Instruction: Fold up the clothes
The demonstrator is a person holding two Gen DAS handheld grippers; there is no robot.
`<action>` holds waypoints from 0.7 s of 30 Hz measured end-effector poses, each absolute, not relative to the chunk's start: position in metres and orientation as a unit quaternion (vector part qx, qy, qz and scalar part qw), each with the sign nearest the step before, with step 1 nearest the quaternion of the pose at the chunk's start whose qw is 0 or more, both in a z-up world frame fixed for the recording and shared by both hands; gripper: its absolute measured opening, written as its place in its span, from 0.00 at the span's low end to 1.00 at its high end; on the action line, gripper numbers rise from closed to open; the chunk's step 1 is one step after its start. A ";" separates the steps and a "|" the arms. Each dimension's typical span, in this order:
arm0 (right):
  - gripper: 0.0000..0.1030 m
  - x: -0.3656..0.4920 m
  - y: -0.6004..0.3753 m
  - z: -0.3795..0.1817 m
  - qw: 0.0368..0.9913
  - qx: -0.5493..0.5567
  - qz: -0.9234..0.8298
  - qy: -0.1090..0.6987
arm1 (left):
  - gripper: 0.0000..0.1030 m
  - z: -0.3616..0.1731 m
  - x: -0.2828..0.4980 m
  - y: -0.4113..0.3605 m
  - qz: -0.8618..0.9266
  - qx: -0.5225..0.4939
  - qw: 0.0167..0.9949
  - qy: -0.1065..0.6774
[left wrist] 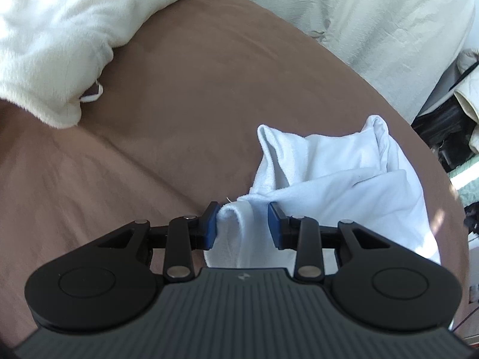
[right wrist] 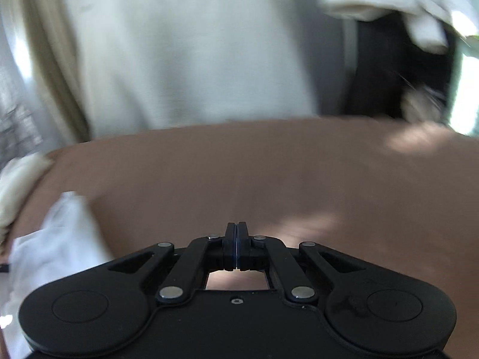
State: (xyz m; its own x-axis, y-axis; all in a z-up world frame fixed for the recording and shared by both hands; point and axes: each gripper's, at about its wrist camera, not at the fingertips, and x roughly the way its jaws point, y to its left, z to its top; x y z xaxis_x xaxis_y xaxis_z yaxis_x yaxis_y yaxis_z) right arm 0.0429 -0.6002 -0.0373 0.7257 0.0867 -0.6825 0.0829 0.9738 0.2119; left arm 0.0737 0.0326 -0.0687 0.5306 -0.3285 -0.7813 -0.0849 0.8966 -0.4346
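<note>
Grabbing step: left gripper [left wrist: 242, 224] jaws spread around the white garment [left wrist: 323, 185] edge, need closing; right gripper [right wrist: 236, 246] pressed together, empty.

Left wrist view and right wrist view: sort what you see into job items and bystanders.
Belongs to the folding job:
- white towel, crumpled, an edge between the open jaws of the left gripper
- right gripper, jaws shut, empty
- brown bed cover, the work surface

Just lying about:
- cream fleece blanket
- pale bedding behind
- dark clutter off the bed's edge
</note>
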 end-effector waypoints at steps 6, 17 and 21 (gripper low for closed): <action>0.10 0.031 -0.675 -0.082 0.874 0.234 -0.056 0.423 | 0.34 -0.072 0.071 0.026 -0.072 -0.200 0.851 0.481; 0.60 0.013 -0.705 -0.078 0.861 0.281 -0.159 0.392 | 0.35 -0.069 0.070 0.021 -0.067 -0.172 0.857 0.482; 0.60 0.003 -0.701 -0.068 0.877 0.265 -0.194 0.350 | 0.35 -0.068 0.071 0.020 -0.066 -0.173 0.857 0.481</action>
State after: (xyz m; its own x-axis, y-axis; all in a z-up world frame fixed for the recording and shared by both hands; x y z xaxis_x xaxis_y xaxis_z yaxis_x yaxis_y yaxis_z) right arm 0.0030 -0.7005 -0.0683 0.6795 -0.1539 -0.7174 0.5256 0.7843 0.3296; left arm 0.0714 0.0202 -0.0676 0.5284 -0.2804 -0.8013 -0.0526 0.9312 -0.3606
